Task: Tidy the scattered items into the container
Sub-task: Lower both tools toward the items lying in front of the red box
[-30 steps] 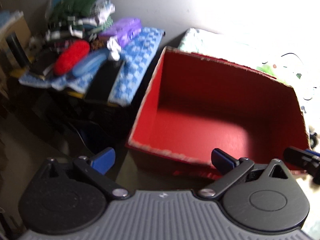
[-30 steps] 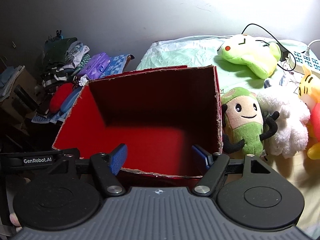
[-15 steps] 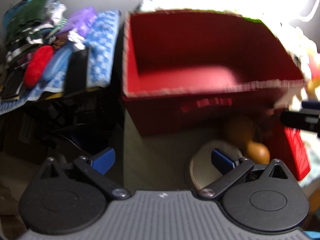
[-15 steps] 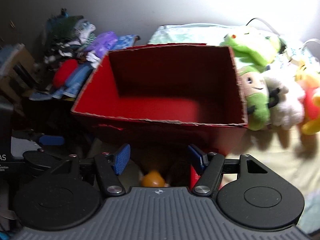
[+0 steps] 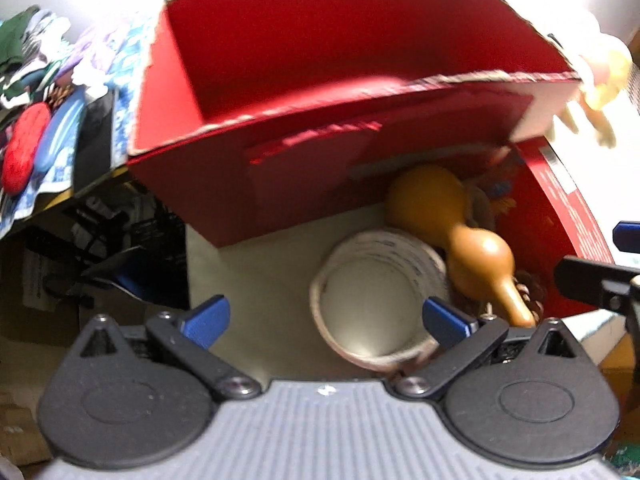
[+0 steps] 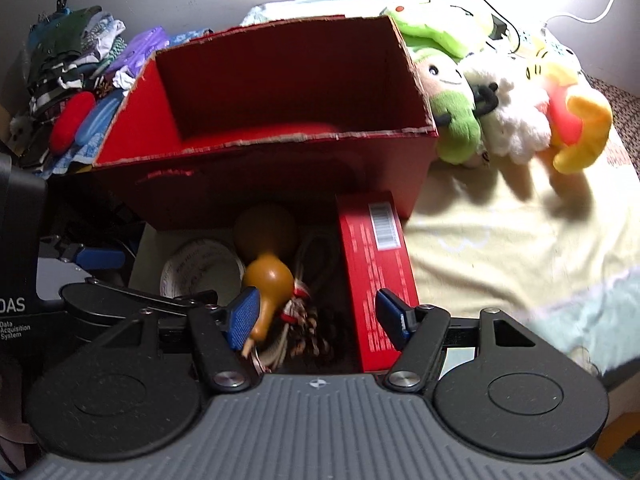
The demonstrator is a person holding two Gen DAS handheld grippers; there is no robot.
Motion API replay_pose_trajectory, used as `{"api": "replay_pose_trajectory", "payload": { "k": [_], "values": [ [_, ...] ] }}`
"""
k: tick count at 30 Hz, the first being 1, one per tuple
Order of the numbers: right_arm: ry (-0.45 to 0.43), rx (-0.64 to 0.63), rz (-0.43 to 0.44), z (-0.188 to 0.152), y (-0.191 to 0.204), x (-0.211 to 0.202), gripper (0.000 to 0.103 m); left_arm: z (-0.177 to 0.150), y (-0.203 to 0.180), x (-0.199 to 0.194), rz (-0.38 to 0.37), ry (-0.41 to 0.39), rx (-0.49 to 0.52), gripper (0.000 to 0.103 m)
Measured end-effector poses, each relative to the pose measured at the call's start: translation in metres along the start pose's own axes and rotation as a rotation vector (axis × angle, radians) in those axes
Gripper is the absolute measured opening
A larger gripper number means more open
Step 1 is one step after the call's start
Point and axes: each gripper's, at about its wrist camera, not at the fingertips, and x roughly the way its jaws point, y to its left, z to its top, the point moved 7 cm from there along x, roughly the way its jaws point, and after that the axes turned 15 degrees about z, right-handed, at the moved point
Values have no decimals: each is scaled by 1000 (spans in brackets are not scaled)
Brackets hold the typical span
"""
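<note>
change: I am swinging both grippers down from the red box to the clutter near it | left gripper released over the tape roll | right gripper released, jaws just narrowing around the gourd | box is lying bare, filling is starting

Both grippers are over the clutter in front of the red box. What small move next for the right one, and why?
Probably ease the right gripper down a little and close on the gourd. Its jaws are open and empty, the gourd's narrow end lies by the left pad, and the red box behind looks empty.
</note>
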Motion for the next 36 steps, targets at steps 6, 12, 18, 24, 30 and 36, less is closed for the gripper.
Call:
{"api": "replay_pose_trajectory", "payload": {
  "k": [6,12,18,24,30,36],
  "values": [
    [14,21,-7,-13,-1,-1,67,-12,-3,0,-11,14,7,102],
    [-19,41,39,-25,1,-7,67,-22,-1,-11,-16,-1,-1,102],
    [-91,28,103,-25,15,-9,62,-30,24,-14,-96,-8,-111,101],
    [-101,17,154,-25,25,6,50,-41,25,6,-199,52,-158,77],
    [-92,40,167,-26,28,19,43,-43,23,13,-319,99,-199,65],
    [-175,40,218,-17,31,9,43,-35,31,11,-320,43,-204,68]
  ]
}}
